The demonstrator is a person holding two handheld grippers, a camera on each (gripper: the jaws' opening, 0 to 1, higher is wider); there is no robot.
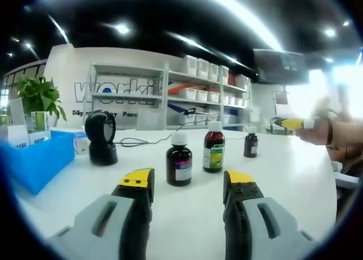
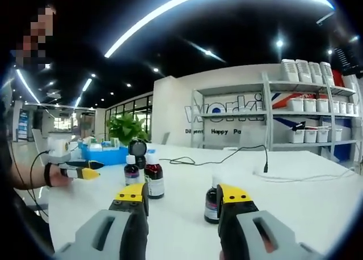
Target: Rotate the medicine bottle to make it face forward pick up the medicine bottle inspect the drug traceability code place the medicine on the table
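Three brown medicine bottles with white caps stand on the white table (image 1: 295, 175). In the left gripper view, a purple-labelled bottle (image 1: 178, 161) is nearest, a green-labelled bottle (image 1: 214, 148) stands behind it, and a small dark bottle (image 1: 250, 142) is farther right. My left gripper (image 1: 188, 180) is open and short of the purple-labelled bottle, holding nothing. In the right gripper view, my right gripper (image 2: 181, 195) is open, and the small dark bottle (image 2: 211, 203) stands just ahead, partly behind its right jaw. The other two bottles (image 2: 131, 169) (image 2: 153, 178) stand farther left.
A black scanner (image 1: 101, 138) stands left of the bottles, beside a blue bin (image 1: 37, 158) and a potted plant (image 1: 39, 96). A black cable (image 2: 227, 158) runs across the table. Shelves with white boxes (image 1: 198, 79) line the back. A hand (image 1: 334, 135) holds the other gripper at the right.
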